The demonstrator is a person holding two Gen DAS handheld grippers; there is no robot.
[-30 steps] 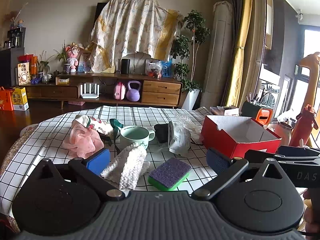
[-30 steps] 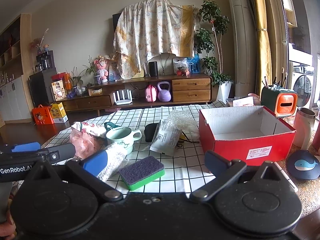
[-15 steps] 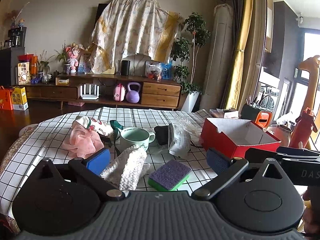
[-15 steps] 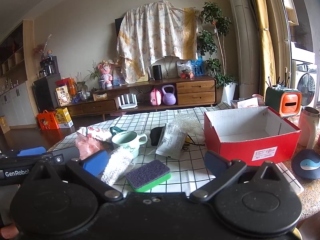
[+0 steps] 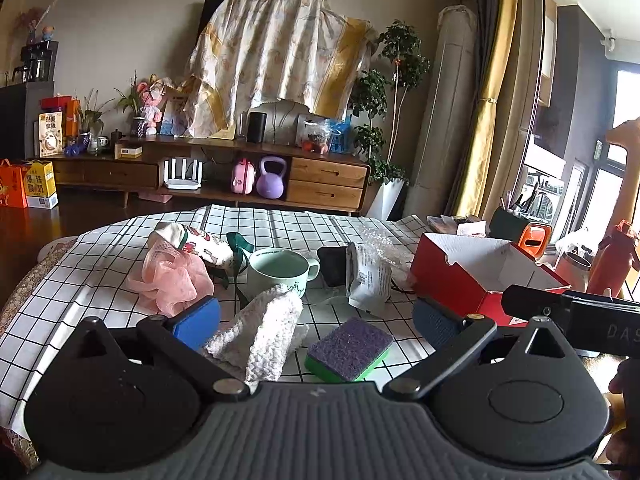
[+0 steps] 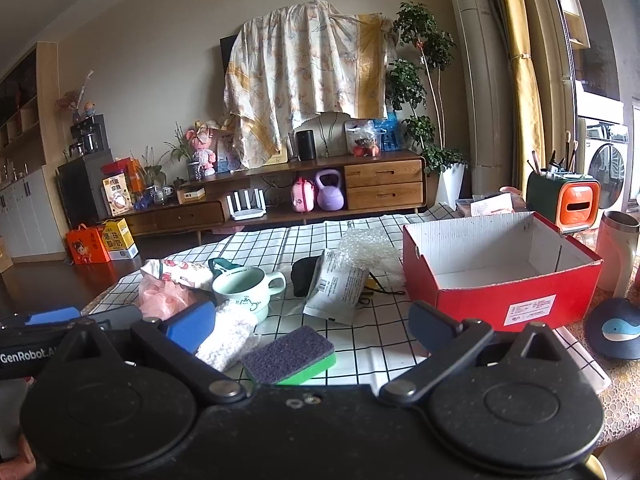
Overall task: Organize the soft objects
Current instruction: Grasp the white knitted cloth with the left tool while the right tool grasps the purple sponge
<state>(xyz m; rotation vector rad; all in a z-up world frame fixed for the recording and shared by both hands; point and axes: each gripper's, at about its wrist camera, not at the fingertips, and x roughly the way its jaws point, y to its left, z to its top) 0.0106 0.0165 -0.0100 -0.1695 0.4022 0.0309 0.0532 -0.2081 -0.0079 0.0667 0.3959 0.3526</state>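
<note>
On the checked tablecloth lie a purple-and-green sponge, a white knitted cloth, a pink mesh puff and a printed rolled sock. An open, empty red box stands to the right. My left gripper is open, with the cloth and sponge between its fingers' lines. My right gripper is open and empty, above the sponge.
A pale green mug stands behind the cloth. A white pouch, bubble wrap and a black item lie mid-table. A dark whale coaster, a steel tumbler and an orange-green holder sit right.
Both grippers have tilted or drawn back slightly, so the table items sit a little lower in view. Both stay open; nothing was picked up.
</note>
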